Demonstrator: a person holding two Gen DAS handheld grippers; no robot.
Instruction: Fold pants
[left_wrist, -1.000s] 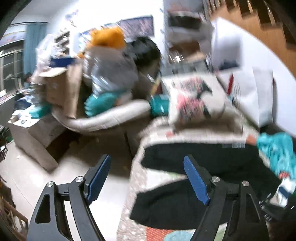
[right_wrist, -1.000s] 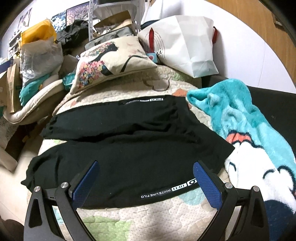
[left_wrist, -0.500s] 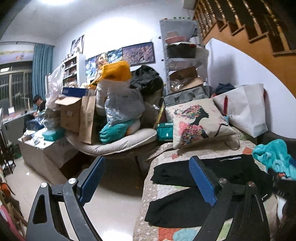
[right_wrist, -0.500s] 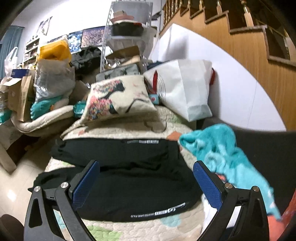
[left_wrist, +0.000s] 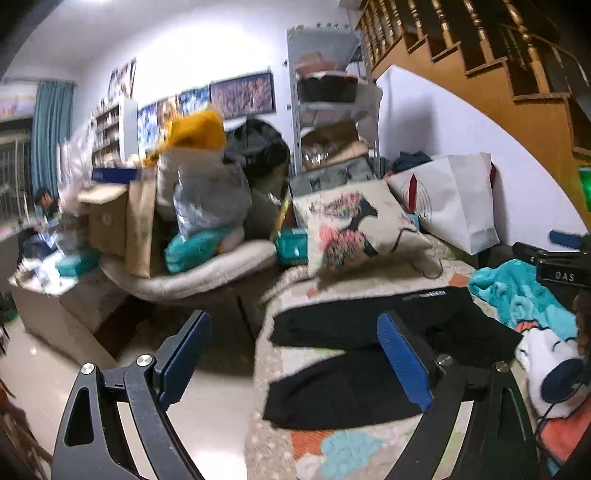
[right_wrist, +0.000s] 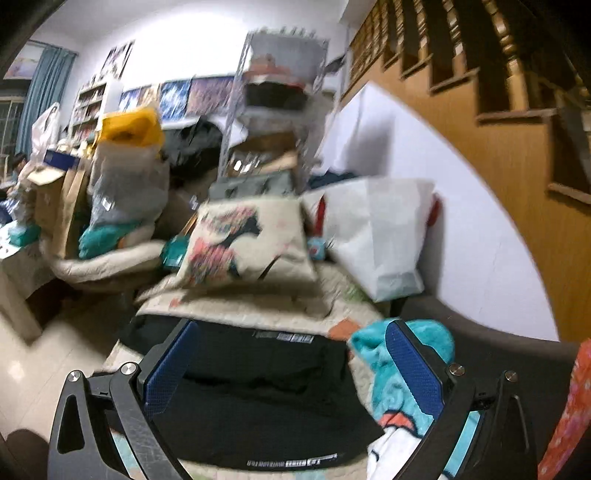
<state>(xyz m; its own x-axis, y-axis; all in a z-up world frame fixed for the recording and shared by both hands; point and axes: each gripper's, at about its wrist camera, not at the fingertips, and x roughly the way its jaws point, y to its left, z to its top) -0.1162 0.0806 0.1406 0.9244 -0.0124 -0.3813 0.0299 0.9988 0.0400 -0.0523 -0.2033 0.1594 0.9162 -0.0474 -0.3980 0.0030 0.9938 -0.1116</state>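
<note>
- Past the blue fingers of both grippers, black pants lie flat on a patchwork quilt that covers a sofa.
- Seen from the left gripper, the two legs run sideways. The leg ends point to the left, toward the floor, and the waist lies to the right, partly behind the right-hand finger.
- One leg lies farther from the fingers and one lies nearer, with a strip of quilt showing between them at the leg ends.
- The left gripper's fingers are spread wide with nothing between them. They hang in the air, well apart from the pants.
- Seen from the right gripper, the pants fill the gap between the two fingers, low down. These fingers are spread wide too and hold nothing.
- The gripper frames hide the bottom edge of the pants in both views.
- A white label strip sits on the far leg, but its words are too blurry to read. Another white line of letters runs along the near edge in the right view, upside down, and I cannot read it.
- Right of the fingers lies a teal blanket with a white cartoon face. It touches the waist end of the pants.
- Beyond the pants sits a pillow with a lady's head made of flowers, and just beside it a white bag.
- At the right edge of the left view is a black device marked "DAS". Most of it is cut off.
- Much of the right view is blurry.
</note>
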